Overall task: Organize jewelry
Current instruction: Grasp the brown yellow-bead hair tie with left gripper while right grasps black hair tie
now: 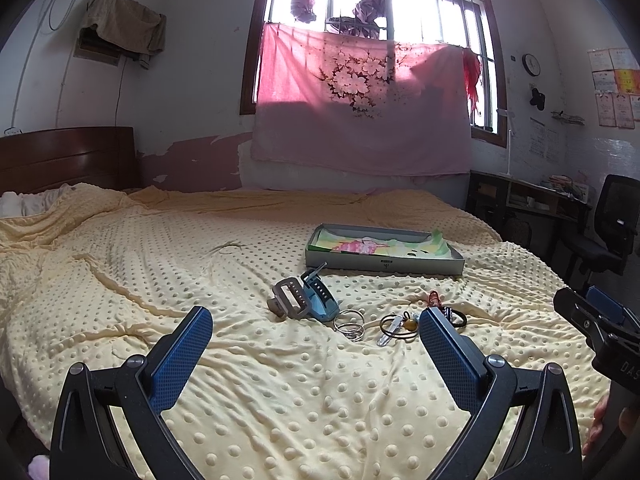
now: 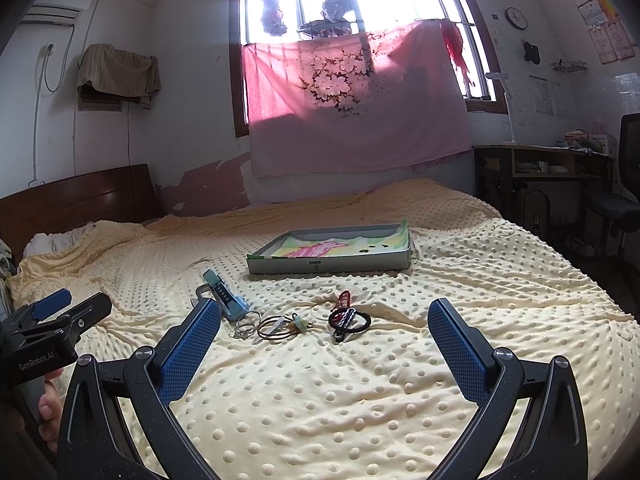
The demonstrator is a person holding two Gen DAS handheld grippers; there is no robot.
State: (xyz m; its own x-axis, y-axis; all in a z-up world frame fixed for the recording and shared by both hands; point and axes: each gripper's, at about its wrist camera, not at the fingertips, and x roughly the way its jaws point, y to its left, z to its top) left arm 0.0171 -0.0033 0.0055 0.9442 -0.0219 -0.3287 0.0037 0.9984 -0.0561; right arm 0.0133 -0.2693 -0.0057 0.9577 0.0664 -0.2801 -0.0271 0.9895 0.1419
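Note:
Jewelry lies in a loose row on the yellow dotted blanket (image 1: 304,400). There are a grey and blue watch (image 1: 304,300), silver bangles (image 1: 349,325), brown bangles with a clip and a bead (image 1: 398,327), a red clip (image 2: 344,300) and black hair ties (image 2: 349,320). A shallow grey box (image 1: 384,249) with a colourful lining sits behind them; it also shows in the right wrist view (image 2: 332,254). My left gripper (image 1: 316,320) is open and empty just short of the row. My right gripper (image 2: 325,312) is open and empty, also short of it.
The bed's wooden headboard (image 1: 68,156) is at the far left. A desk (image 2: 548,160) and a black chair (image 2: 616,200) stand at the right. A pink cloth (image 1: 360,108) hangs under the window behind the bed.

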